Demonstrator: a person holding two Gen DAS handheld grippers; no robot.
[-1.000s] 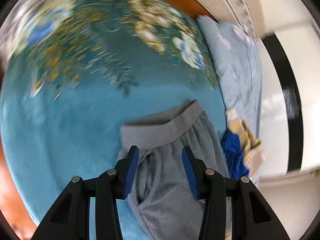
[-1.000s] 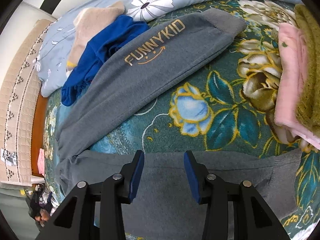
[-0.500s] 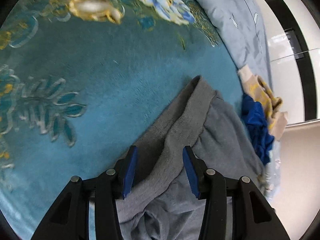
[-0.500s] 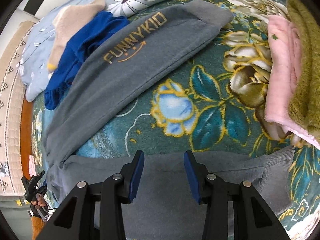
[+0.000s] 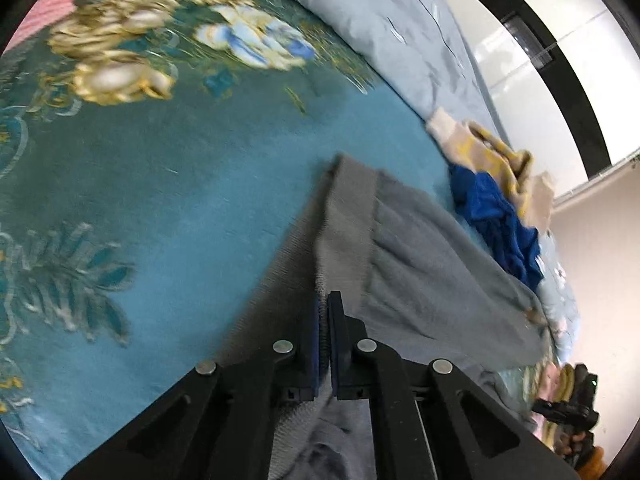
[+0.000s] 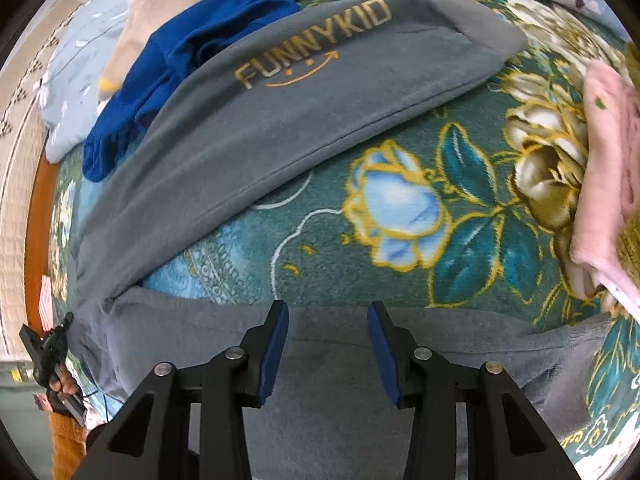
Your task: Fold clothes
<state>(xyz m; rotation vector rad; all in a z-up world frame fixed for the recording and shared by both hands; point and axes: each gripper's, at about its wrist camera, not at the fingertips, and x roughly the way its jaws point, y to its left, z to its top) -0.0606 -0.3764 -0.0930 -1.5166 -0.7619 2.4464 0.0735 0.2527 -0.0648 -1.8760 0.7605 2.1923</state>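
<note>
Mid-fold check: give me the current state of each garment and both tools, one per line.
Grey pants: spread flat on the blanket, legs apart, unfolded.
Waistband: pinched and lifted off the blanket.
Left tool: shut on the waistband.
Right tool: open above the near pant leg, gripping nothing.
Blue garment: crumpled, unfolded.
Beige garment: in a heap.
Pink garment: folded.

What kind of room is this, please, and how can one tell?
Most likely a bedroom: the grey trousers lie on a bed with a floral blanket and a pale blue duvet, and what looks like a padded headboard stands at its edge.
</note>
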